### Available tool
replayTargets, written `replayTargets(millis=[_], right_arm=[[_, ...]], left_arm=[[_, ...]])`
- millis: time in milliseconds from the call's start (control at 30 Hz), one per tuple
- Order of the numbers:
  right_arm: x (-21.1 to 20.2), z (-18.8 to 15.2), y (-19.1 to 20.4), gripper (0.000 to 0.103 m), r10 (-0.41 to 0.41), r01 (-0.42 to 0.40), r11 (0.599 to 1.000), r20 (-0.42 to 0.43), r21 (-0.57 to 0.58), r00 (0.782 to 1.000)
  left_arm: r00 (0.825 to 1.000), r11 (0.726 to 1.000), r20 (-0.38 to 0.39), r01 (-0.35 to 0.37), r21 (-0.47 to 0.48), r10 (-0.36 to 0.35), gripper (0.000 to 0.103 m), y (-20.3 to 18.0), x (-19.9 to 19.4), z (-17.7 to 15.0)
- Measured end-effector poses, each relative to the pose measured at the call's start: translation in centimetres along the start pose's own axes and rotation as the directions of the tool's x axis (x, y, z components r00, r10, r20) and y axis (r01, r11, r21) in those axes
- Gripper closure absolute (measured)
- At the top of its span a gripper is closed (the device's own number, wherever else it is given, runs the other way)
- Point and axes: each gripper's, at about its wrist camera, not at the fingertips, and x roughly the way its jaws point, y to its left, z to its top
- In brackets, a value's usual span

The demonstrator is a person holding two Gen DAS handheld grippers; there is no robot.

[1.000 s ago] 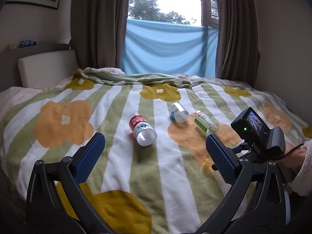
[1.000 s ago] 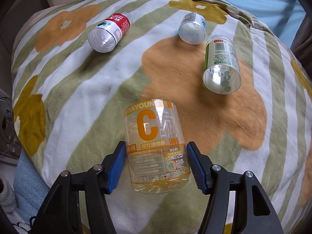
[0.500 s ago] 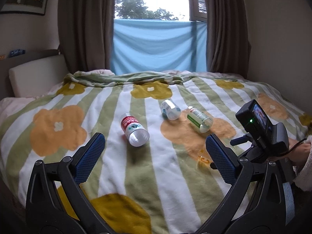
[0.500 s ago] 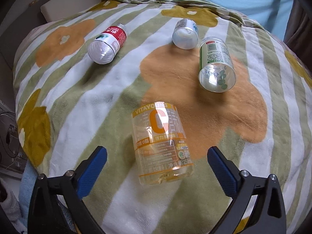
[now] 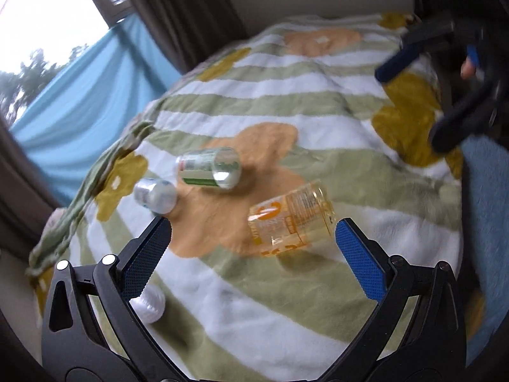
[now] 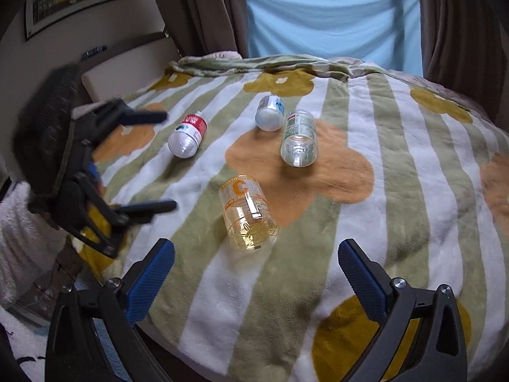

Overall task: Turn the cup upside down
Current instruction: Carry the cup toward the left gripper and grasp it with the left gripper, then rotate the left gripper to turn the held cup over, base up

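A clear orange-labelled cup lies on its side on the flowered blanket, alone. It also shows in the left wrist view. My right gripper is open and empty, just short of the cup. My left gripper is open and empty, tilted, with the cup just beyond its fingertips. Each gripper shows blurred in the other's view: the left gripper at the bed's left side, the right gripper at upper right.
Three more cut bottles lie on the blanket: a green-labelled one, a white-and-blue one and a red-labelled one. A headboard and curtained window lie behind. The bed edge is near my right gripper.
My right gripper let go of the orange cup, opened wide and pulled back. My left gripper swung right and tilted toward the cup, which now lies on its side.
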Motion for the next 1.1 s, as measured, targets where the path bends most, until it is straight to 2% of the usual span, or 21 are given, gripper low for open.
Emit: replayTargets(millis=[67, 133, 200, 267, 333, 400, 500, 567, 600, 667, 733, 867, 933, 1000, 1033, 1100], right_arm=[[-1.1, -0.5, -0.9, 0.000, 0.017, -0.019, 0.998, 0.033, 0.062, 0.999], [-1.9, -1.1, -1.9, 0.000, 0.016, -0.022, 0.994, 0.055, 0.108, 0.998], [-2.5, -1.8, -2.8, 0.000, 0.007, -0.016, 0.990, 0.063, 0.139, 0.998], [-2.8, -2.5, -3.7, 0.000, -0.002, -0.009, 0.986, 0.065, 0.166, 0.998], [-2.8, -3.2, -4.7, 0.000, 0.000, -0.013, 0.980, 0.064, 0.198, 0.998], [-2.6, -3.9, -5.4, 0.000, 0.004, -0.018, 0.973, 0.062, 0.229, 0.998], [-2.3, -4.9, -6.2, 0.000, 0.019, -0.033, 0.963, 0.056, 0.269, 0.998], [-2.3, -5.3, -6.5, 0.000, 0.030, -0.047, 0.958, 0.064, 0.284, 0.997], [-2.4, -5.4, -6.5, 0.000, 0.033, -0.051, 0.957, 0.069, 0.286, 0.997], [-2.5, -5.5, -6.6, 0.000, 0.041, -0.063, 0.956, 0.082, 0.287, 0.996], [-2.6, -5.4, -6.4, 0.000, 0.050, -0.076, 0.956, 0.097, 0.284, 0.994], [-2.9, -5.1, -6.1, 0.000, 0.066, -0.098, 0.955, 0.122, 0.279, 0.990], [-2.8, -4.9, -6.0, 0.000, 0.078, -0.113, 0.954, 0.133, 0.279, 0.988], [-2.7, -4.9, -5.9, 0.000, 0.091, -0.127, 0.952, 0.141, 0.278, 0.986], [-2.6, -4.8, -5.7, 0.000, 0.096, -0.133, 0.951, 0.143, 0.278, 0.985], [-2.6, -4.7, -5.5, 0.000, 0.111, -0.150, 0.949, 0.151, 0.278, 0.982]], left_arm=[[0.999, 0.983, -0.051, 0.002, 0.186, 0.008, 0.000, -2.2, 2.4, -0.1], [0.996, 0.931, -0.086, 0.012, 0.366, 0.021, 0.000, -4.2, 4.0, -0.3], [0.993, 0.874, -0.120, 0.067, 0.480, -0.010, 0.000, -5.3, 5.0, -0.3], [0.984, 0.825, -0.172, 0.133, 0.548, -0.044, 0.000, -5.9, 5.9, 0.0], [0.977, 0.773, -0.209, 0.169, 0.611, -0.049, 0.000, -6.4, 6.7, 0.2], [0.966, 0.728, -0.248, 0.224, 0.647, -0.077, 0.001, -6.6, 7.1, 0.5], [0.942, 0.683, -0.317, 0.303, 0.664, -0.110, 0.010, -6.7, 7.7, 1.1], [0.924, 0.667, -0.363, 0.346, 0.660, -0.120, 0.025, -6.8, 8.2, 1.3], [0.908, 0.662, -0.396, 0.381, 0.646, -0.136, 0.029, -6.8, 8.5, 1.4], [0.895, 0.658, -0.421, 0.409, 0.633, -0.151, 0.032, -6.7, 8.6, 1.4], [0.883, 0.670, -0.442, 0.427, 0.607, -0.162, 0.036, -6.4, 8.9, 1.7], [0.841, 0.753, -0.503, 0.458, 0.471, -0.197, 0.037, -4.5, 9.8, 3.1], [0.801, 0.811, -0.552, 0.472, 0.346, -0.231, 0.037, -3.3, 10.2, 3.9], [0.744, 0.864, -0.596, 0.478, 0.158, -0.302, 0.037, -1.6, 10.6, 4.4], [0.719, 0.877, -0.604, 0.476, 0.065, -0.345, 0.037, -0.8, 10.7, 4.6], [0.674, 0.882, -0.606, 0.460, -0.105, -0.424, 0.037, 0.7, 10.7, 4.8]])
